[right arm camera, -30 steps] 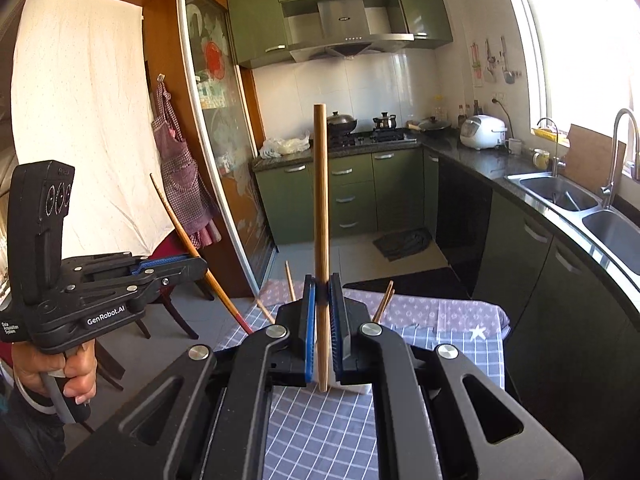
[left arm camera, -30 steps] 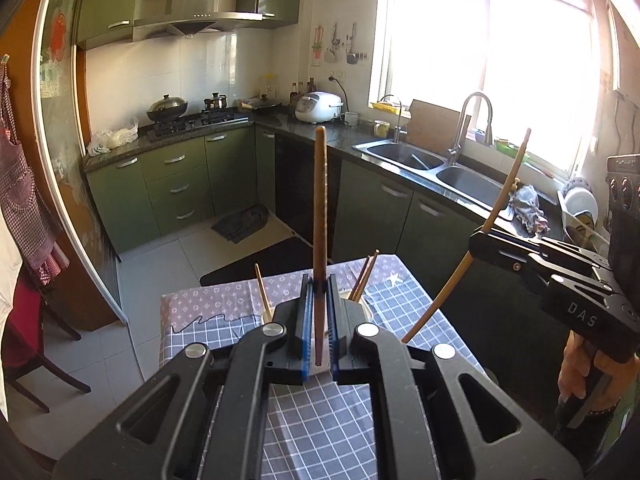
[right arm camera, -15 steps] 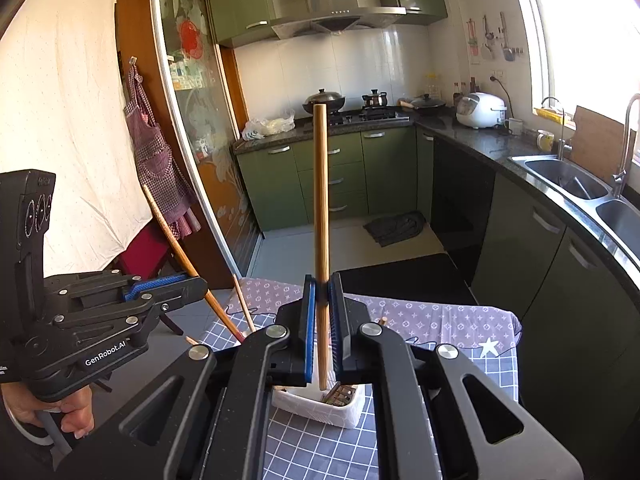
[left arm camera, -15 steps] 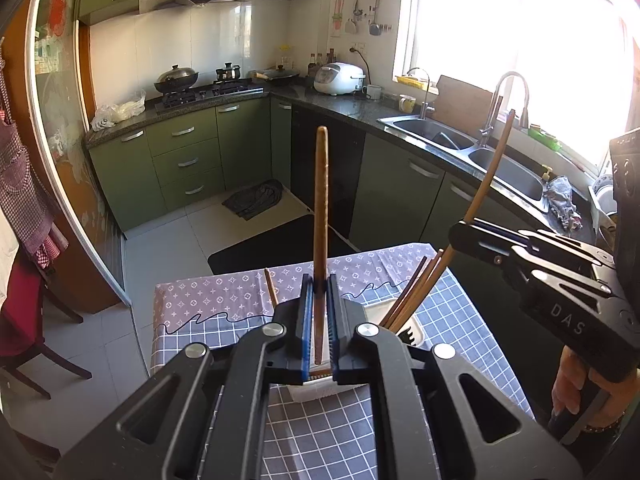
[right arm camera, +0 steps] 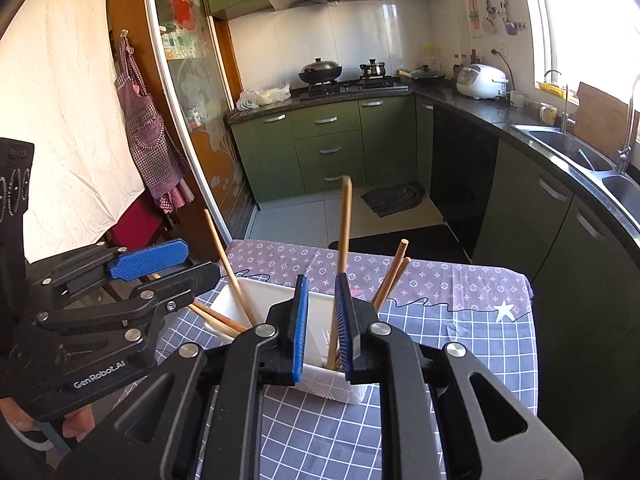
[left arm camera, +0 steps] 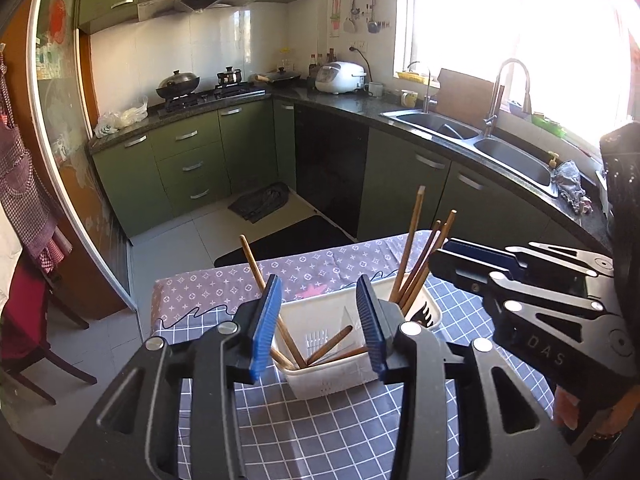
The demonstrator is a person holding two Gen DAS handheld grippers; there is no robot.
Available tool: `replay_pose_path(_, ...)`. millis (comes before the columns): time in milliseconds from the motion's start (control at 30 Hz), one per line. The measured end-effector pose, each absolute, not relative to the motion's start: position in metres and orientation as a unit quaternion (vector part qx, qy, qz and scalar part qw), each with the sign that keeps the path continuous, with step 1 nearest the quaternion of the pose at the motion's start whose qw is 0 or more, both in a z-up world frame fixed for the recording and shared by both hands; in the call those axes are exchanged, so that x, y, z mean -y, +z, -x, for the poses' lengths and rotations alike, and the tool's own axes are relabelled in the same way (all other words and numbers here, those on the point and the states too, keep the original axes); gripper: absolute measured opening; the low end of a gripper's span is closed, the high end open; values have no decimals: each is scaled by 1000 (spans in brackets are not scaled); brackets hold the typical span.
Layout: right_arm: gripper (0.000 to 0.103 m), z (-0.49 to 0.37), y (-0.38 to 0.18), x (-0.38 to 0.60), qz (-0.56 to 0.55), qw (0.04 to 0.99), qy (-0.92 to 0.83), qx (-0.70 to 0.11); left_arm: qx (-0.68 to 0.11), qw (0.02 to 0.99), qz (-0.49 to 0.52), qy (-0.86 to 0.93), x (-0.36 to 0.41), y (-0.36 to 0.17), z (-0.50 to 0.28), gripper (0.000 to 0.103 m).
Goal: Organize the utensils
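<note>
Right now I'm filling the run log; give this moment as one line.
left gripper: opening, empty | right gripper: opening, chopstick between pads | holder: chopsticks inside

chopsticks (left arm camera: 408, 264) upright in a holder (left arm camera: 336, 380) on the table (left arm camera: 320, 432), kitchen counter (left arm camera: 460, 120) behind
</note>
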State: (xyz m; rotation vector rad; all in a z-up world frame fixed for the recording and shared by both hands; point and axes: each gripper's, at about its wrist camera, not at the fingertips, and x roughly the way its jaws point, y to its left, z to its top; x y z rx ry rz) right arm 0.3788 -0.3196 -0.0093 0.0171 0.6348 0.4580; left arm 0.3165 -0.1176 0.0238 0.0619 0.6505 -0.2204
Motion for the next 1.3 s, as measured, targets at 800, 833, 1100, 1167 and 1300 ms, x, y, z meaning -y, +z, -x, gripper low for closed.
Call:
replay_pose_path(800, 98, -127, -35, 406, -35, 968, 152, -198, -195, 980, -9, -40, 79, 7, -84, 92)
replay_pose_path(833, 98, -118, -38, 406, -36, 968, 154, -195, -197, 979, -7, -41, 80, 4, -78, 92)
replay_pose_path(1100, 98, -50, -40, 403, -22, 978, 132, -159, -177, 984, -11, -16, 79, -4, -26, 96)
replay_pose_path(1167, 98, -34, -39, 399, -16, 980, 126, -156, -178, 984, -5, -13, 75, -5, -18, 96)
replay_pose_path(1300, 98, -19, -38, 390, -1, 982, 117, -148, -176, 984, 10, -8, 66, -8, -8, 96)
